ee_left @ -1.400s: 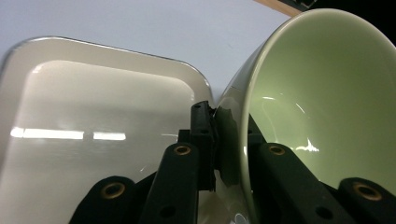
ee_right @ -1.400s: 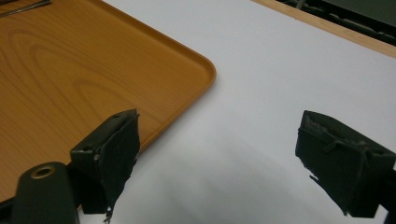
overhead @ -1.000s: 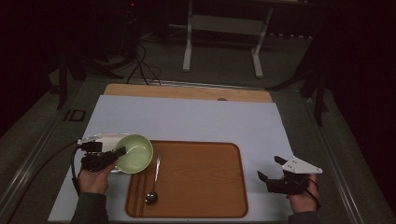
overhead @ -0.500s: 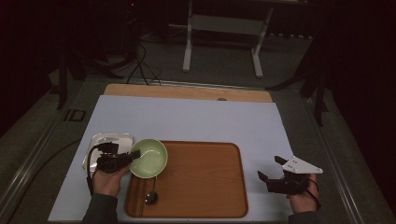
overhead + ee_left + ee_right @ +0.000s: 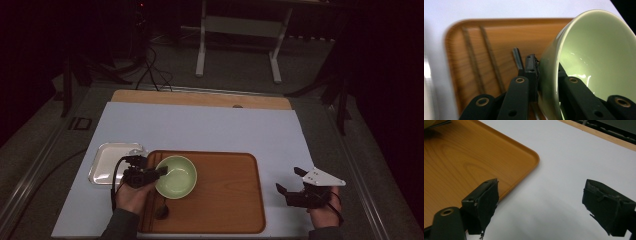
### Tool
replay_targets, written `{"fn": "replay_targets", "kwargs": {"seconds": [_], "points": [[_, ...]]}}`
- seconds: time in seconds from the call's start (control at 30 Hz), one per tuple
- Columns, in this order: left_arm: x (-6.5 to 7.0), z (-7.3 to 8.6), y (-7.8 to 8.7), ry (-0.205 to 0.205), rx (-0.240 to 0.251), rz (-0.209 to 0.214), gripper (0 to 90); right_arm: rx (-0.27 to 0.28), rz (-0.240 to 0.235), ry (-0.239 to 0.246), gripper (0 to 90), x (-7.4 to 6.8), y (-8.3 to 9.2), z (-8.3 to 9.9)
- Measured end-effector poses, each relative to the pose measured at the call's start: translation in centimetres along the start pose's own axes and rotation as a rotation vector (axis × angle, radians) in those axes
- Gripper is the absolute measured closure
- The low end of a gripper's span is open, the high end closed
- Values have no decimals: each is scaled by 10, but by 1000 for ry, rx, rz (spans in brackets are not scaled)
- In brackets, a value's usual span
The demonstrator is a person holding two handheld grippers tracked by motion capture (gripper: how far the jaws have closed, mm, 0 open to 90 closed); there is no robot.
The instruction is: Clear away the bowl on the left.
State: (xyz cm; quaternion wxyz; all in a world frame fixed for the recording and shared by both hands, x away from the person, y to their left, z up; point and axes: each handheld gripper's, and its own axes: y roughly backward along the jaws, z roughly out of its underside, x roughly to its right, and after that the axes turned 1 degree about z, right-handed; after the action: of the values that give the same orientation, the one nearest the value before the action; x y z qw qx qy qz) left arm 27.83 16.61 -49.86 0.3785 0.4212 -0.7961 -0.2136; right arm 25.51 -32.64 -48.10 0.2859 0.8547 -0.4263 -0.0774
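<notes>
The left gripper (image 5: 161,172) holds the green bowl (image 5: 176,176). Its fingers (image 5: 532,67) are clamped on the bowl's wall, one outside and one inside, as the left gripper view shows. The bowl is tipped on its side in that view, with its open mouth facing right. In the high view the bowl is over the left part of the wooden tray (image 5: 225,200), near the tray's left edge. The left hand (image 5: 132,196) comes in from the bottom, just left of the bowl.

A spoon (image 5: 161,211) lies on the tray below the bowl; its dark round end peeks out near the tray's front edge. In the left gripper view a thin dark handle (image 5: 517,58) lies on the wood just past the fingers.

The right gripper (image 5: 291,182) is near the front right corner of the bench (image 5: 200,127), just right of the tray. Its fingers (image 5: 486,202) stand wide apart with nothing between them. Under them is the white bench top and the tray's rounded corner.

A shiny small tray (image 5: 111,162) sits left of the wooden tray, touching or almost touching it. Farther back the white sheet ends at a bare wood strip (image 5: 200,98).
</notes>
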Motion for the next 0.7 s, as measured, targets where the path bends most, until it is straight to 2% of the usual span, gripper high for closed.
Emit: {"fn": "replay_targets", "kwargs": {"seconds": [0.23, 0.3, 0.43, 0.57, 0.6, 0.7], "points": [[8, 6, -16, -4, -56, -26, 808, 0, 0, 1, 137, 0, 0, 0], [8, 6, -18, 8, -63, -18, 809, -1, 0, 2, 137, 0, 0, 0], [9, 7, -22, 8, -83, -22, 812, -7, -1, 0, 137, 0, -1, 0], [10, 8, -27, 8, -92, 0, 785, -7, -1, 1, 137, -1, -1, 0], [10, 8, -26, 1, -95, 5, 771, -6, -1, 0, 137, -1, 0, 0], [11, 7, -26, -25, -105, -1, 636, -7, -1, 1, 137, 0, 0, 0]]}}
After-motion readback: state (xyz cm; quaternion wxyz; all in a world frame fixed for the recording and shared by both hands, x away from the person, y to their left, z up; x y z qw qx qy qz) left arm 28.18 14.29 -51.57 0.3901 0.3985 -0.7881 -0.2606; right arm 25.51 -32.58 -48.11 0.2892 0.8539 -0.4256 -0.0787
